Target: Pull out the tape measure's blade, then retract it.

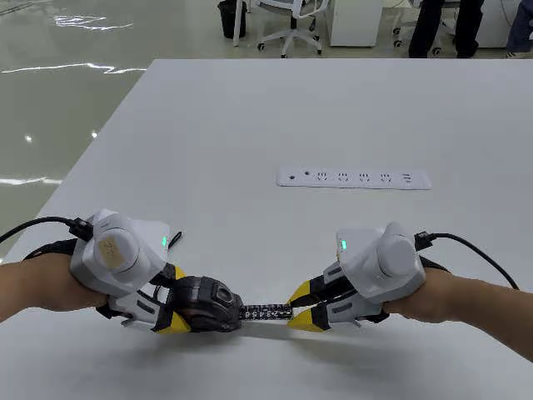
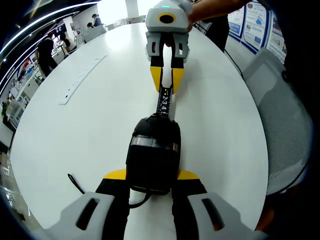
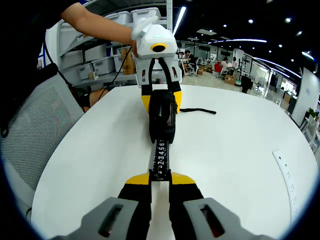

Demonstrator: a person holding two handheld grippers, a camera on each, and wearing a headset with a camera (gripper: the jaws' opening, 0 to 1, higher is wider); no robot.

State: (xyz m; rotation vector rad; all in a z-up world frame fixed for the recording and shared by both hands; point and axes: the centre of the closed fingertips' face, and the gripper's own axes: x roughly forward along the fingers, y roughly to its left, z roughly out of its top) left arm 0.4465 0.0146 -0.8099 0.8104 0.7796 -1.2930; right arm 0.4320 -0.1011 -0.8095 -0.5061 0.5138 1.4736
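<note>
The tape measure [image 1: 205, 303] is close to the near edge of the table [image 1: 266, 125], about at the middle of this edge, directly in front of the person. Its black case is clamped between the two yellow-tipped jaws of the left gripper [image 1: 176, 300], which are set as wide as the case. The right gripper [image 1: 298, 307] has its jaws nearly together, pinched on the free end of the blade [image 1: 266, 312]. A short piece of blade with printed numbers runs straight between the two grippers. It seems that the case rests on the surface, but from the head view I cannot tell this for sure.

In my judgement the first step, pulling out, is in hand and it is only at its beginning, because so little blade is outside the case. The next move calls for the right gripper to go away from the left one, along the line of the blade and parallel to the near edge, while the case is held firm so that it does not slide. After that the blade must go back slowly, not snap.

A white power strip [image 1: 354, 177] lies well apart, further toward the middle of the surface.
</note>
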